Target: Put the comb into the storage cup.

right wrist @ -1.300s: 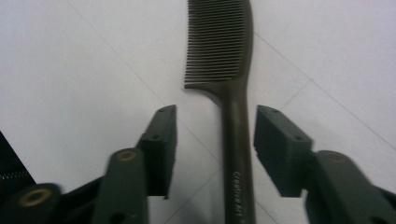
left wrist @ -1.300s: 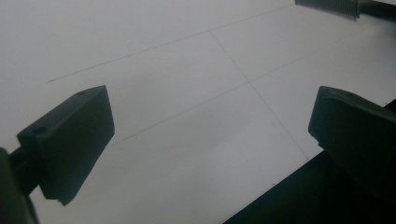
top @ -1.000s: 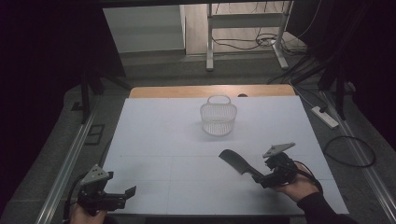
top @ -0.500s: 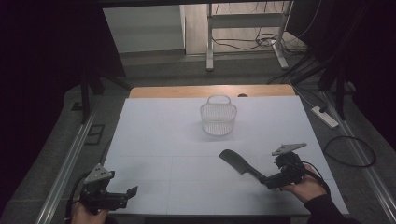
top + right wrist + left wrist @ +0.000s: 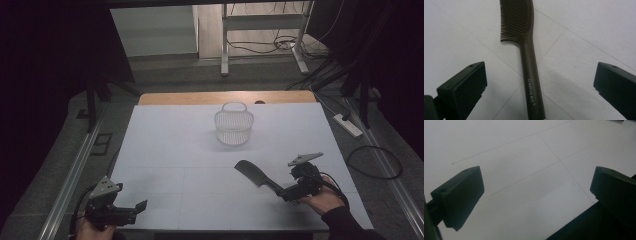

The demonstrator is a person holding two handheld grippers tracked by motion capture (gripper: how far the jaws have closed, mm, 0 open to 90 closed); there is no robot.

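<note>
- The comb (image 5: 529,62) lies flat on the white table (image 5: 165,150), at the near right part of it, well apart from the wire basket (image 5: 233,126) that stands farther back near the middle
- Its long axis runs slantwise in the high view: toothed head (image 5: 248,171) toward the table's centre, handle end toward the person's right hand (image 5: 322,200)
- The right gripper (image 5: 295,192) sits just at that handle end; its jaws have just been opening and now stand spread wide, with the handle lying between them along their line of sight (neither pad touches it in the right gripper view)
- So the comb lies straight ahead of the right jaws, its handle in line with them; the judgement is that a grip would need only a closing across the handle
- The left gripper (image 5: 127,212) rests at the near left corner, jaws spread over bare table, far from the comb; the right hand is plainly the nearer
</note>
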